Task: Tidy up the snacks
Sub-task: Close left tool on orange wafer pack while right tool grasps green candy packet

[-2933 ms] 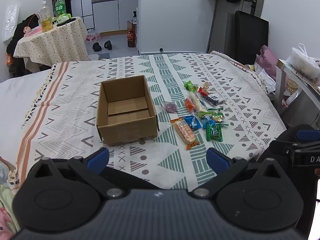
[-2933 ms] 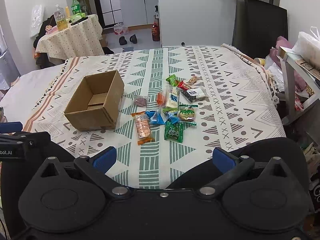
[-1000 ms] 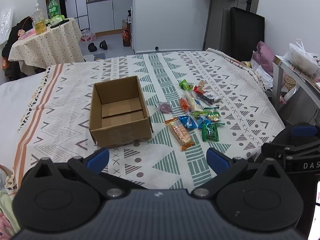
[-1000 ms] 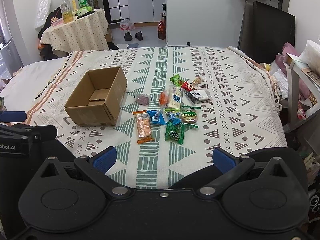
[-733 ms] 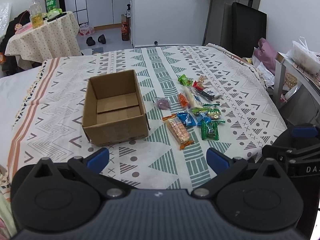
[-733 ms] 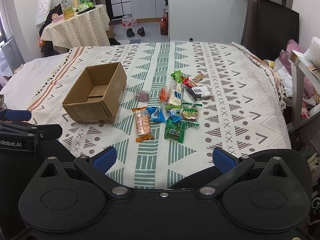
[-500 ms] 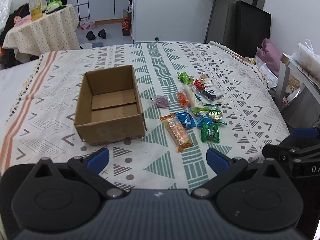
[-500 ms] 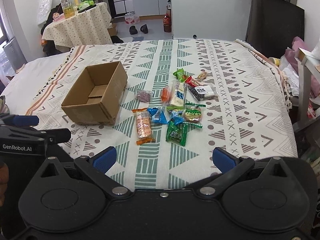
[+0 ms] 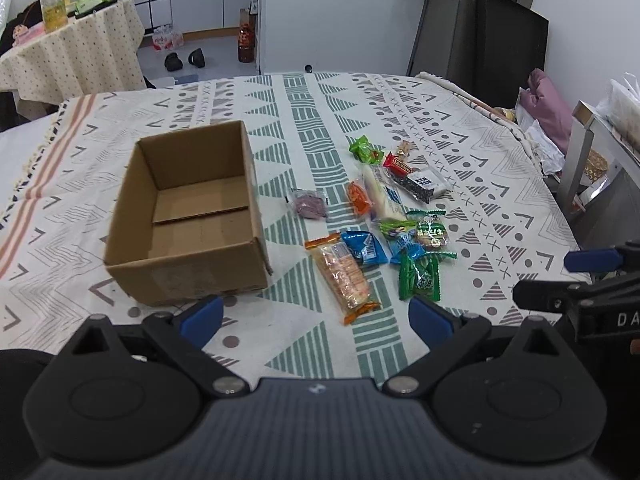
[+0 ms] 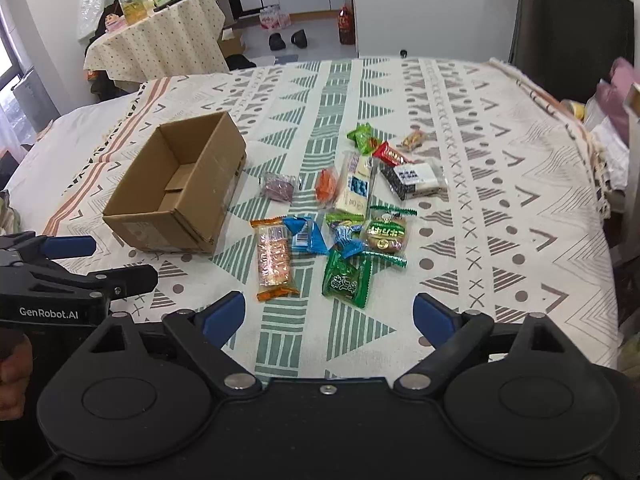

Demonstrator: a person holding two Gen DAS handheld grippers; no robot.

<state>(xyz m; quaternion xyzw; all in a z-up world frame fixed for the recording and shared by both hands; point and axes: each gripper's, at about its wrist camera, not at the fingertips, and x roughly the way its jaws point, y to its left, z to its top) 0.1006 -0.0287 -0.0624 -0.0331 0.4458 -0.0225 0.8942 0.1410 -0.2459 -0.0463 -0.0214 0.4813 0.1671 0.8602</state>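
Note:
An open, empty cardboard box (image 9: 188,216) (image 10: 180,190) sits on the patterned bedspread. Several wrapped snacks lie to its right: an orange cracker pack (image 9: 342,276) (image 10: 274,258), a green pack (image 9: 418,276) (image 10: 346,278), a blue pack (image 9: 366,248), a purple pack (image 9: 310,205) (image 10: 279,186) and a black-and-white pack (image 9: 424,184) (image 10: 414,176). My left gripper (image 9: 316,312) is open and empty, just short of the box and cracker pack. My right gripper (image 10: 328,316) is open and empty, just short of the green pack.
The bedspread (image 9: 360,92) ends at the right beside a metal shelf (image 9: 588,148) and pink clothes. A round table (image 10: 160,36) with bottles and a black chair (image 10: 568,28) stand beyond the bed. Each gripper shows at the edge of the other's view.
Both grippers have moved forward and lower toward the bed, so the box and snacks appear closer. Both stay open and empty.

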